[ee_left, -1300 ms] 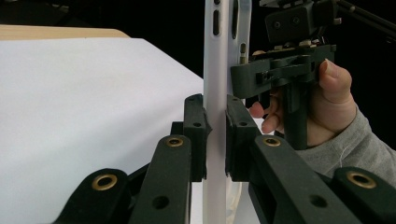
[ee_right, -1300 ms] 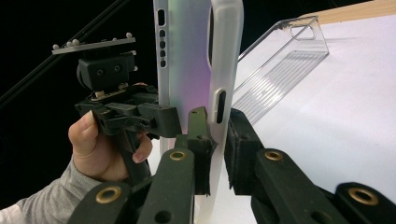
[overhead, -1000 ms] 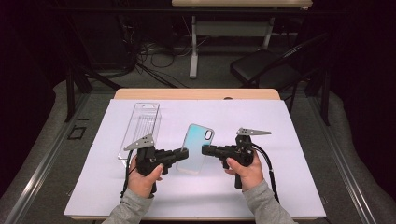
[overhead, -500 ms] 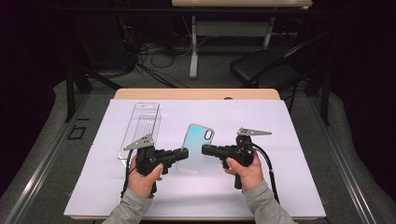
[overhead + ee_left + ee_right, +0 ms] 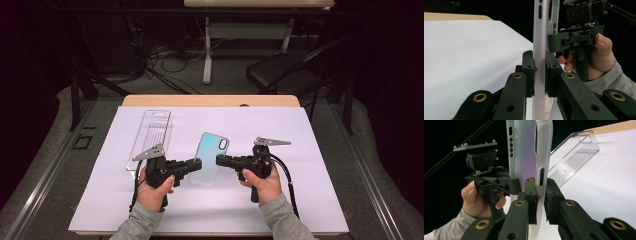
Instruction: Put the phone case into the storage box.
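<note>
Two tools clamp one phone case [image 5: 210, 157] | left tool [image 5: 196, 164] grips its left edge | right tool [image 5: 220, 160] grips its right edge | case held above white table [image 5: 310, 150], near clear plastic package [image 5: 151, 134]

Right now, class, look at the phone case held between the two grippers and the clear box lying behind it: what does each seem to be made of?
Phone case: probably soft plastic or silicone; frosted whitish edge with button cut-outs, and a glossy back shimmering teal to pink.

Clear box: likely thin rigid plastic; see-through, ribbed, glinting, with a hang hole at its far end.
</note>
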`<state>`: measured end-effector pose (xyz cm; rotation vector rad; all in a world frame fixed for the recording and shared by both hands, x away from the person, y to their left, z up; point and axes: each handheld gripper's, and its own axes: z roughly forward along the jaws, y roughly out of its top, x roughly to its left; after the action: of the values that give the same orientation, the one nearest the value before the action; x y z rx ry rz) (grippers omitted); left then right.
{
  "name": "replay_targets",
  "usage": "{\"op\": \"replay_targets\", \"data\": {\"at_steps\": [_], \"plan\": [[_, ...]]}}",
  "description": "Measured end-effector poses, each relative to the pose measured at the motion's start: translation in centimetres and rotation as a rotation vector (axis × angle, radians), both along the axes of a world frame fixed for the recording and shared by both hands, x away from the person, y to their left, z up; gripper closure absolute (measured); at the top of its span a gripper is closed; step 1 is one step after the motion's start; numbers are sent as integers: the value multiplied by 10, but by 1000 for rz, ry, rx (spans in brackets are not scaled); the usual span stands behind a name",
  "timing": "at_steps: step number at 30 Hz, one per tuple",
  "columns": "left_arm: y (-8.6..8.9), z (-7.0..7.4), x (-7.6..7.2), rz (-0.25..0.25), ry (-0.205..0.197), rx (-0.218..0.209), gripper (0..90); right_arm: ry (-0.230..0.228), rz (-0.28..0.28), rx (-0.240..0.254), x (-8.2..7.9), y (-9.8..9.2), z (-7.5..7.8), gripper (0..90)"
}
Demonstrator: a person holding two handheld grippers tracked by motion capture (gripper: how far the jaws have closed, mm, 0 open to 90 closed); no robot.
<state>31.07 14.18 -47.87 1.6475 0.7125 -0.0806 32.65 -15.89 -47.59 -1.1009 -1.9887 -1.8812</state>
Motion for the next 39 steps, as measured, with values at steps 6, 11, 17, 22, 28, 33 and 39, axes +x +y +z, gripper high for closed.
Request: {"op": "replay_targets", "data": {"at_steps": [6, 11, 17, 22, 28, 33, 39], "plan": [[0, 0, 0, 3, 1, -9, 814, -2, -7, 8, -1, 0, 0, 824], [0, 0, 0, 7, -2, -14, 807, -6, -10, 11, -1, 0, 1, 824], [1, 0, 1, 14, -3, -19, 750, -12, -17, 9, -1, 0, 1, 824], [0, 0, 1, 26, -5, -17, 678, -12, -27, 2, 0, -1, 0, 824], [1, 0, 2, 54, -21, 1, 598, -19, -54, -28, 0, -2, -2, 824], [2, -1, 2, 78, -31, 15, 559, -34, -71, -53, 0, -2, -2, 824], [4, -2, 4, 107, -37, 30, 511, -60, -102, -99, 0, -2, -3, 824]]}}
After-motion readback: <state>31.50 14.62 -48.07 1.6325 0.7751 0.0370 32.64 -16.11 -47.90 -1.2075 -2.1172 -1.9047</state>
